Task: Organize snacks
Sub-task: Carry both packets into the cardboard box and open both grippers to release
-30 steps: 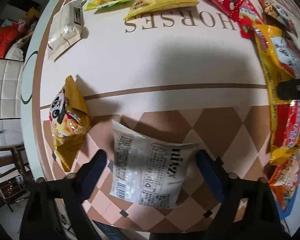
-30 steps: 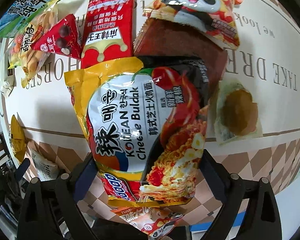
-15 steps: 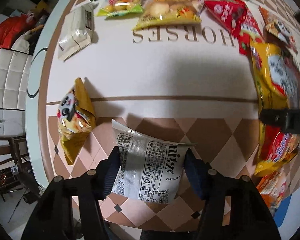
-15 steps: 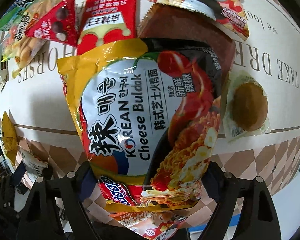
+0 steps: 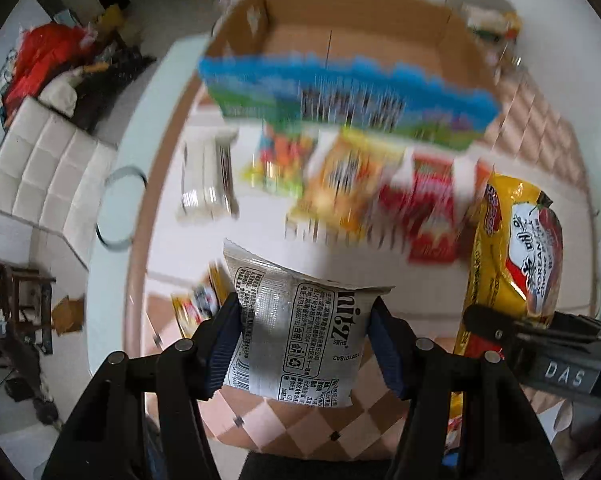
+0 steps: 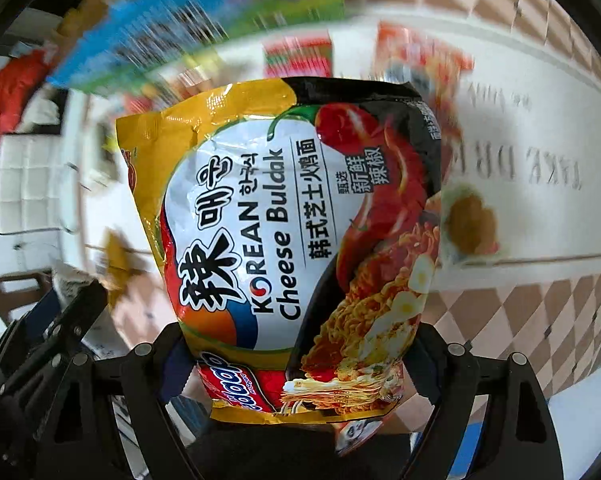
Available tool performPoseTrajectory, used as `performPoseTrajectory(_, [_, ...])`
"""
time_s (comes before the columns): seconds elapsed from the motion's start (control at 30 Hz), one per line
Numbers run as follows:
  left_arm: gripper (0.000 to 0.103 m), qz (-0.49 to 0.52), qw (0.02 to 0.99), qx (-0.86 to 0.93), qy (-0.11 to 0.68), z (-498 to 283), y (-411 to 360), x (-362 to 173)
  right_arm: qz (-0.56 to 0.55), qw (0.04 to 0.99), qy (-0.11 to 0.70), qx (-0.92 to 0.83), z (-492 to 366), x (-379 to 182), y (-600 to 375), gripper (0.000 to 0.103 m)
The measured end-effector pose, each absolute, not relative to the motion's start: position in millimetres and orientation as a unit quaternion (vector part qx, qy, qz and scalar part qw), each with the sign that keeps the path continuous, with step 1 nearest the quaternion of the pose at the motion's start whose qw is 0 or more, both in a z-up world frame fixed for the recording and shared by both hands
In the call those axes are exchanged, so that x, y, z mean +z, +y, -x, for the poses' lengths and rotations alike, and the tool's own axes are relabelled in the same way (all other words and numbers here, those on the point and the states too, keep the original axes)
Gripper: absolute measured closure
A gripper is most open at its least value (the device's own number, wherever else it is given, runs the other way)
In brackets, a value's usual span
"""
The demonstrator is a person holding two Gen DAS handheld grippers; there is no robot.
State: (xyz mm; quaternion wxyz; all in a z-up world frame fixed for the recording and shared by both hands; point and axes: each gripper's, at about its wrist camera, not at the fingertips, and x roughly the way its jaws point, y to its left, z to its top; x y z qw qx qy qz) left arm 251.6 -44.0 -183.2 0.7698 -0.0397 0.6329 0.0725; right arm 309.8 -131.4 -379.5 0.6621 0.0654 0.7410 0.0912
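Note:
My left gripper [image 5: 304, 340] is shut on a silver snack packet [image 5: 300, 332] with black print, held well above the table; both blue pads press its sides. My right gripper [image 6: 296, 364] is shut on the lower part of a big yellow and black Cheese Buldak noodle bag [image 6: 296, 236], also lifted off the table. That noodle bag [image 5: 512, 248] and the right gripper's black body show at the right edge of the left wrist view. An open cardboard box [image 5: 356, 36] stands at the far end of the table.
A blue and green carton [image 5: 340, 96] lies in front of the box. Several blurred snack bags [image 5: 340, 184] lie in a row, with a white packet [image 5: 208, 176] at the left. A round bun packet [image 6: 468, 224] rests on the table [image 6: 540, 280]. White sofa [image 5: 40, 164] left.
Both grippers closed on their packets and rose from the table with them. The views now tilt toward the cardboard box, and the table objects look smaller and blurred.

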Motion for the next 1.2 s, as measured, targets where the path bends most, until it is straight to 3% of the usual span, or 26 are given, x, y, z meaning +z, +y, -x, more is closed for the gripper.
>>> performPoseTrajectory(0.4, [0.045, 0.032, 0.827, 0.026, 0.561, -361.2, -2.2, -103.7, -0.086, 0.744, 0.657, 0.081, -392.2, -257.6, -93.5, 0.014])
performPoseTrajectory(0.63, [0.045, 0.061, 0.815, 0.007, 0.575, -456.8, 24.8, -112.7, -0.093, 0.761, 0.638, 0.067, -484.7, -234.1, -78.0, 0.014])
performPoseTrajectory(0.8, [0.045, 0.091, 0.779, -0.013, 0.621, -523.3, 32.8, -145.1, -0.085, 0.750, 0.653, 0.058, -565.5, -256.9, -53.3, 0.014])
performPoseTrajectory(1.2, [0.045, 0.125, 0.683, -0.014, 0.720, -610.0, 35.3, -256.7, -0.062, 0.685, 0.726, 0.016, -661.4, -397.7, -47.3, 0.014])
